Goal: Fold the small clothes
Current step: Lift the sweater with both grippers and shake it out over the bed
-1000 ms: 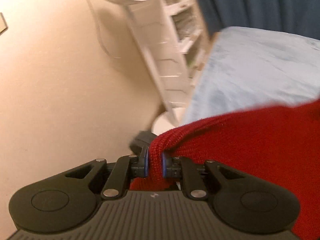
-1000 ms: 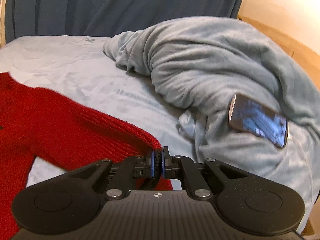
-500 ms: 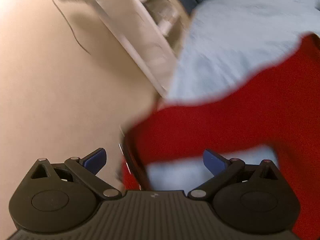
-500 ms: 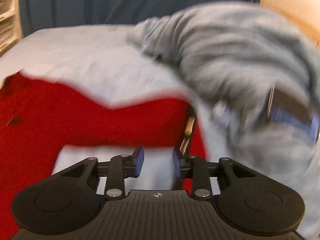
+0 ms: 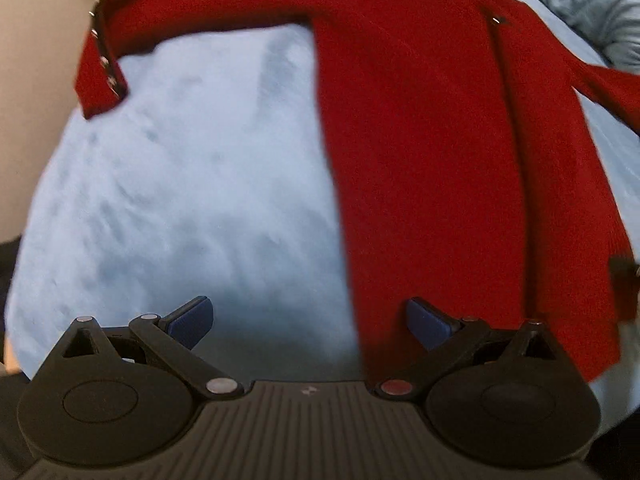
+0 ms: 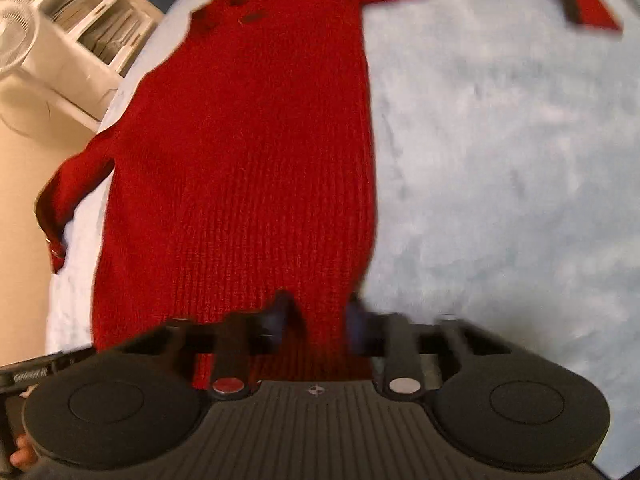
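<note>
A: What is largest here?

B: 1 pale blue bed cover [image 5: 160,200], spread under and ahead of both tongs. On it lies 1 red sweater [image 5: 420,140], flat, its body running straight away from them.

A: Sleeves?

B: 2. 1 sleeve [image 5: 200,12] reaches far ahead and leftward of the left tongs [image 5: 308,320], ending in 1 cuff [image 5: 100,64] with small metal studs. The other sleeve [image 5: 608,88] is cut off at the right edge.

A: And the tongs?

B: The left tongs have just opened and stand fully released, nothing between the pads; the sweater's side edge lies below them. The right tongs [image 6: 318,316] have just been closing with the hem between them. Their fingers [image 6: 280,316] are smeared, but they read as clenched on that hem.

A: Anything else?

B: 1 white shelf unit [image 6: 100,20] and 1 fan [image 6: 16,36], far left of the right tongs and partly cropped.
</note>
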Demonstrator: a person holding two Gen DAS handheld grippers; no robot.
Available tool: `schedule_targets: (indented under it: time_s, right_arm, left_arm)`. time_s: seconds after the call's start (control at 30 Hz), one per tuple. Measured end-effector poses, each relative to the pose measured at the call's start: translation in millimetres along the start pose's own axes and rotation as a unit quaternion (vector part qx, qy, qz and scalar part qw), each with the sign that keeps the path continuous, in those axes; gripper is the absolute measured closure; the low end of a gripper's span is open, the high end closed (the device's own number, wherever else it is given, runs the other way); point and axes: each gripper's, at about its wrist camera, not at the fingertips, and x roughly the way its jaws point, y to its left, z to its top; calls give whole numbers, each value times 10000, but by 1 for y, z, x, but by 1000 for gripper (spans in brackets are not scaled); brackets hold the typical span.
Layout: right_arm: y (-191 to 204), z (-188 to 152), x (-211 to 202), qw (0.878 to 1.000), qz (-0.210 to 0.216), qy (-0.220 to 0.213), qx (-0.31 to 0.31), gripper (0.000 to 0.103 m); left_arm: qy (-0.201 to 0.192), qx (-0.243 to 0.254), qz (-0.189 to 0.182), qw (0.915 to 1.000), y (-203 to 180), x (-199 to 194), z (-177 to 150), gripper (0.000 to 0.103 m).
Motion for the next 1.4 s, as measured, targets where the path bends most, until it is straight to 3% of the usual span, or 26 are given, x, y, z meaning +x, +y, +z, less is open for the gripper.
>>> schedule_targets:
  time_s: [0.1,0.2,0.23,0.3,0.37,0.43,0.5,0.53,0.57,0.6,0.63,0.73,0.87,0.93,1.03,1.07,1.17,1.2,1.3,1.4]
  right_arm:
    - [-10,19,-58,9936,-650,-863,-324,97]
    - [-63,51,-102,9660,-2053,-1565,-122,97]
    - [-86,61,-107,9657,-2122,-1498,57,97]
    - [-116,71,-103,9738,-1848,-1231,481,97]
    - [-114,71,-89,9738,-1968,-1123,189,97]
    - [-104,71,-71,9721,-2076,-1089,-20,97]
    - [-104,62,-66,9735,-2023,-1057,141,97]
    - [-107,59,-64,9738,-2016,-1021,252,96]
    - [-109,59,-62,9736,-2029,-996,325,96]
    - [-113,58,-61,9729,-2053,-987,402,96]
    - [-106,48,-60,9736,-2026,-967,423,96]
    - [-97,47,-82,9756,-1870,-1126,246,97]
    - [-54,46,-144,9795,-1326,-1496,-257,98]
    - [-29,38,-178,9784,-1047,-1726,-447,98]
    - [-8,25,-199,9735,-970,-1971,-632,98]
    - [-8,21,-194,9748,-977,-1903,-634,97]
    - [-24,4,-161,9830,-1330,-1252,-204,95]
    - [-32,-4,-156,9830,-1426,-1157,26,89]
    - [-53,-37,-155,9848,-1273,-976,668,89]
    - [-59,-61,-151,9834,-1430,-780,794,89]
  left_arm:
    - [4,80,-5,10000,-9,-2,-3,0]
    - [-11,-35,0,10000,-8,-5,2,0]
    - [-12,-64,-47,10000,-8,-5,1,0]
    - [68,-81,-204,9997,-6,-8,4,0]
    - [134,-212,-366,9990,-9,-8,1,0]
    - [266,-359,-802,9958,-13,-3,3,0]
    - [537,-526,-1410,9872,-22,5,7,4]
    - [552,-548,-1445,9864,-27,8,9,11]
    - [511,-489,-1294,9891,-34,10,11,39]
    - [431,-319,-1008,9935,-40,9,15,79]
    - [395,-248,-992,9940,-41,5,19,83]
    - [124,-630,-1279,9897,-21,-28,32,84]
    - [-590,-353,-1217,9902,12,-106,42,84]
    - [-911,-293,-1090,9894,34,-144,48,85]
    - [-1258,-211,-730,9891,53,-170,48,82]
    - [-1264,-67,-585,9902,56,-167,44,78]
    - [-946,156,17,9954,60,-135,29,41]
    - [-781,101,148,9968,66,-125,21,38]
    - [-507,-175,74,9985,86,-112,-8,31]
    - [-370,-155,81,9992,92,-101,-28,29]
